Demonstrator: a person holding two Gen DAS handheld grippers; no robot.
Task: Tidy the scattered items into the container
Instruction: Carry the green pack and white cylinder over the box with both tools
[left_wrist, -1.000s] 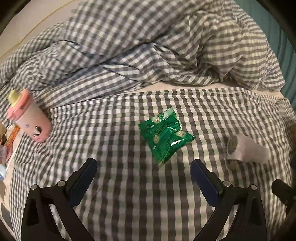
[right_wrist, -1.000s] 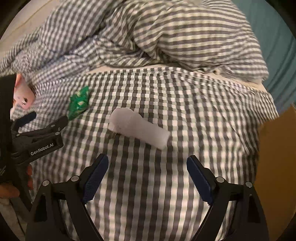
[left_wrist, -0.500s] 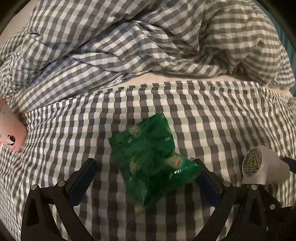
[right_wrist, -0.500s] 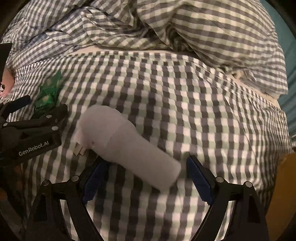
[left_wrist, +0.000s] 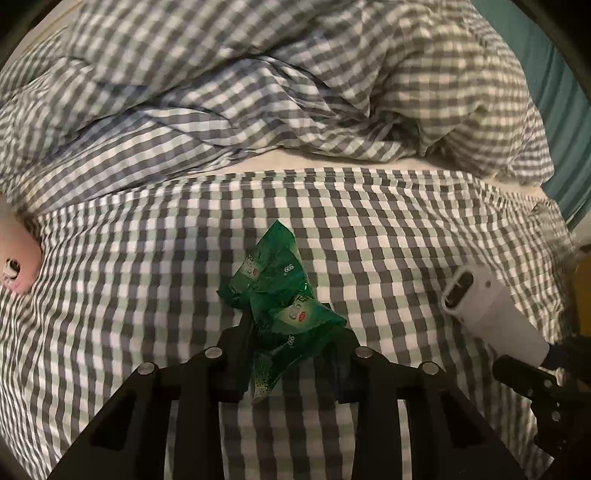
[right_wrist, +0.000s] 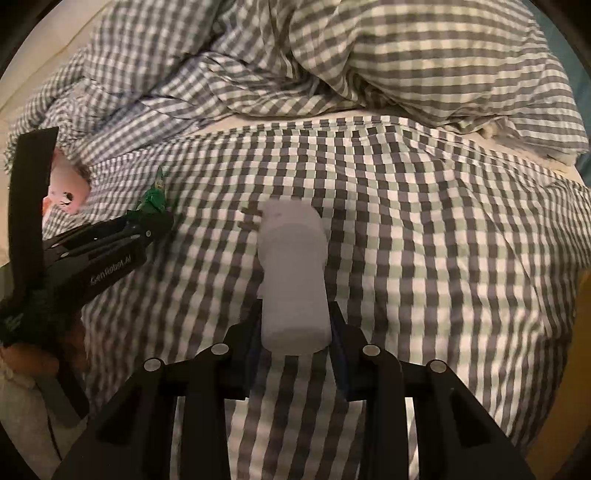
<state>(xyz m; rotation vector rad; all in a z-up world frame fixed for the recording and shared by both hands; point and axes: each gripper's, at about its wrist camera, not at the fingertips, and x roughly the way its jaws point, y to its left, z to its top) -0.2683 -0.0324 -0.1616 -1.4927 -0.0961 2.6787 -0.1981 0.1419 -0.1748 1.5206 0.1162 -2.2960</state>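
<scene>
Both grabs happening at once. Left gripper (left_wrist: 288, 347) closing, jaws pinched narrow on the crumpled green packet (left_wrist: 280, 306), which sits mid-bed on the checked sheet (left_wrist: 129, 295). Right gripper (right_wrist: 295, 332) closing too, pads pressed against the sides of the white plug adapter (right_wrist: 293, 273), prongs pointing away. Pick-up step, then, judging by the grips. Next up, probably: lifting both clear and carrying them to the container, nowhere in view, so finding it first. Soft, wrinkly bedding underneath, a bunched checked duvet (left_wrist: 258, 92) heaped behind, a pink cup (right_wrist: 68, 192) lying off to the left, teal wall (left_wrist: 546, 74) beyond.
</scene>
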